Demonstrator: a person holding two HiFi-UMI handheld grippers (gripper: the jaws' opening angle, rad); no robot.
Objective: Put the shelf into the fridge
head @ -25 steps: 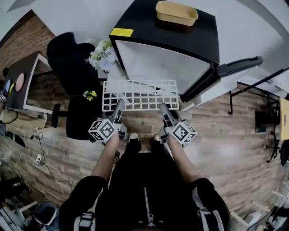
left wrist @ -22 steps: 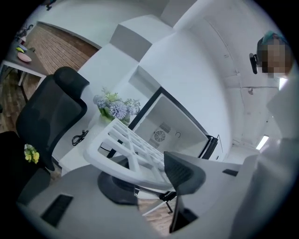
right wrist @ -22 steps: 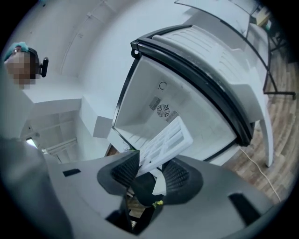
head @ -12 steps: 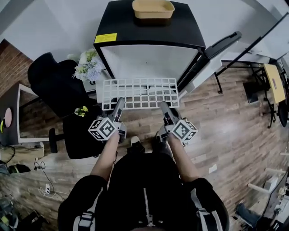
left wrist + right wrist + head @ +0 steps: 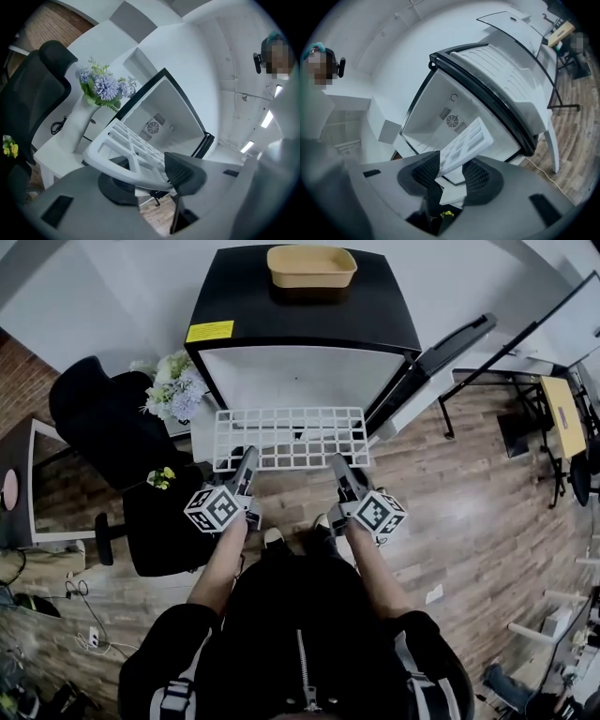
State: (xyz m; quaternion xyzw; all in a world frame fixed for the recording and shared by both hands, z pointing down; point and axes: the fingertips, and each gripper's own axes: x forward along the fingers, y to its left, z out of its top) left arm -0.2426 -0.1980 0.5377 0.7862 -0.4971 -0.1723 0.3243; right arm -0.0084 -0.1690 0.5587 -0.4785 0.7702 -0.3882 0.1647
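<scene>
The shelf (image 5: 291, 438) is pinched at its 6 o'clock edge by the fingers of the left gripper (image 5: 247, 461) and the right gripper (image 5: 338, 468). Level, even pushing toward the open fridge (image 5: 300, 376) at 12 o'clock is advised.

An office — black swivel chair (image 5: 94, 418), desk (image 5: 17, 493), a small fridge (image 5: 300, 320).

Plastic, sheen and wood grain around a black fridge.
The black box-shaped fridge (image 5: 309, 315) has a smooth, faintly glossy top and a smooth white plastic-looking liner; on top of it sits a tan matt plastic tub (image 5: 311, 265). In front of the fridge, the white plastic grid shelf (image 5: 291, 439) looks moulded and smooth. The left gripper (image 5: 246, 457) and right gripper (image 5: 337, 465) are matt grey plastic with ribbed dark pads (image 5: 478, 176). Around the fridge lies a brown, grainy wood-plank floor (image 5: 450, 521); to its left is a black fabric office chair (image 5: 94, 413).
</scene>
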